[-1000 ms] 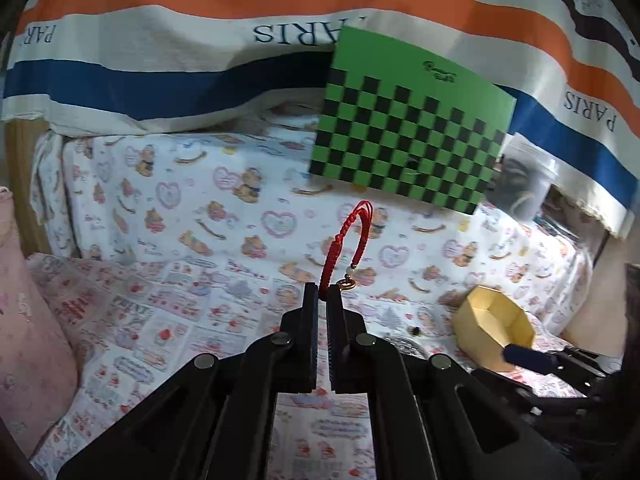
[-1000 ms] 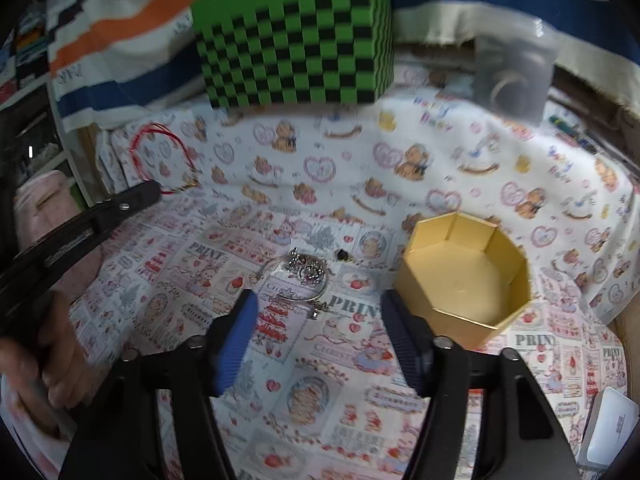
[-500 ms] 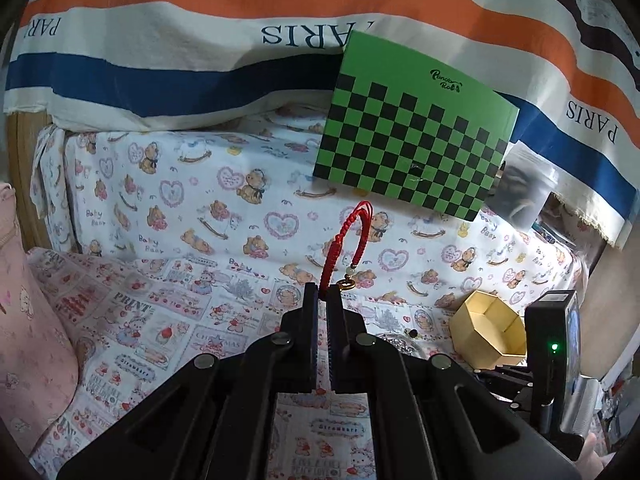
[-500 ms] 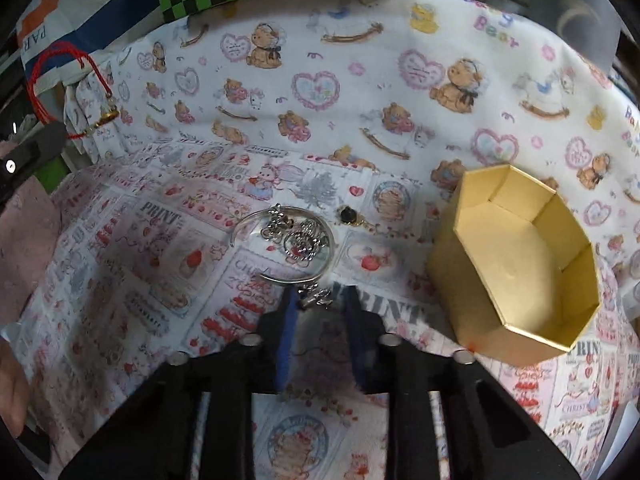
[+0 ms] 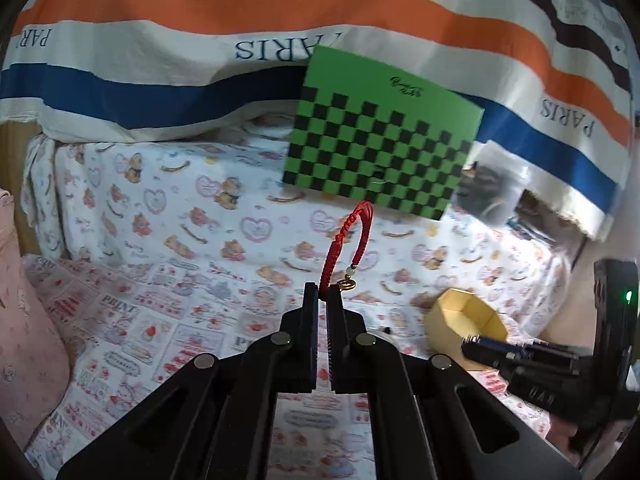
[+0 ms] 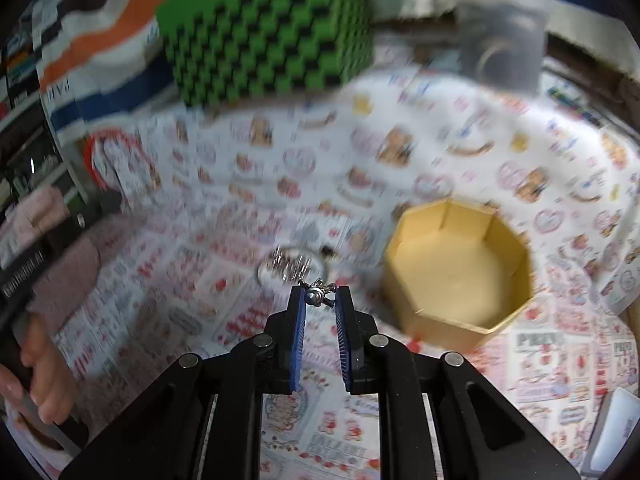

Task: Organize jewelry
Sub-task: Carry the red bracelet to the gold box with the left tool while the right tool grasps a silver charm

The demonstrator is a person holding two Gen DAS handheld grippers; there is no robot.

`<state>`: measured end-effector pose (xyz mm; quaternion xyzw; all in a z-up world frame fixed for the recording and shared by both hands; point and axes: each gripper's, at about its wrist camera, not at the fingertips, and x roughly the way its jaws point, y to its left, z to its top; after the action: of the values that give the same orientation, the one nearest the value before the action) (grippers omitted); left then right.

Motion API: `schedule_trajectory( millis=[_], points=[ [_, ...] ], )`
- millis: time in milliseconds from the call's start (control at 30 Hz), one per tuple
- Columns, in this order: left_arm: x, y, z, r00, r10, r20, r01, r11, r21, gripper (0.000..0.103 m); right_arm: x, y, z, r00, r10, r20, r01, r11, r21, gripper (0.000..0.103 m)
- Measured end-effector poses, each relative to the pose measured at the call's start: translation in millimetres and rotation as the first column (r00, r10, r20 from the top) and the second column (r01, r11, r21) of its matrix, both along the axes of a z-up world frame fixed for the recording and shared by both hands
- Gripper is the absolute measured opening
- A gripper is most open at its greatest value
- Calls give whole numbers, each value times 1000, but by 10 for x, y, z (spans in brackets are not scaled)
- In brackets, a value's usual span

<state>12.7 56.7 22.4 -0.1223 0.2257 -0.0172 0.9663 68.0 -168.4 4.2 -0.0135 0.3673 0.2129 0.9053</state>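
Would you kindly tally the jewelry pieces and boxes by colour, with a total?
Red: 1, the braided bracelet pinched in the left gripper
Silver: 1, the charm bracelet, a charm in the right gripper
Dark: 1, a small bead on the cloth
Yellow: 1, the octagonal box
Green checkered: 1, the box
Total: 5

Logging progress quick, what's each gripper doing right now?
Left gripper: closed on the red braided cord bracelet.
Right gripper: closed on the small silver metal charm.

Braided red cord bracelet (image 5: pixel 347 242), shiny metal charm (image 6: pixel 316 295), matt cardboard box (image 6: pixel 460 276), printed cloth (image 5: pixel 160 216).
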Motion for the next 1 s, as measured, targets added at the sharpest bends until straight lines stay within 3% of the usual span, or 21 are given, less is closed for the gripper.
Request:
schedule_trajectory(
  millis=[333,467,667,833,1000],
  points=[
    [-70,-247,13,998,-59,23,57,996,69,3,48,-448,325,994,-93,49,88,991,100,16],
    [-38,-394,140,989,-149,0,149,989,-13,3,98,-610,381,986,-148,81,141,986,92,16],
    [294,-978,328,965,-257,-52,257,966,-13,3,319,-854,268,980,-200,0,198,972,125,16],
    [605,-1348,108,960,-253,-120,258,966,25,3,445,-910,157,981,-179,-73,185,979,91,16],
    [753,-1415,-221,946,-270,-180,276,961,7,3,497,-974,122,979,-175,-105,186,977,100,16]
  ],
)
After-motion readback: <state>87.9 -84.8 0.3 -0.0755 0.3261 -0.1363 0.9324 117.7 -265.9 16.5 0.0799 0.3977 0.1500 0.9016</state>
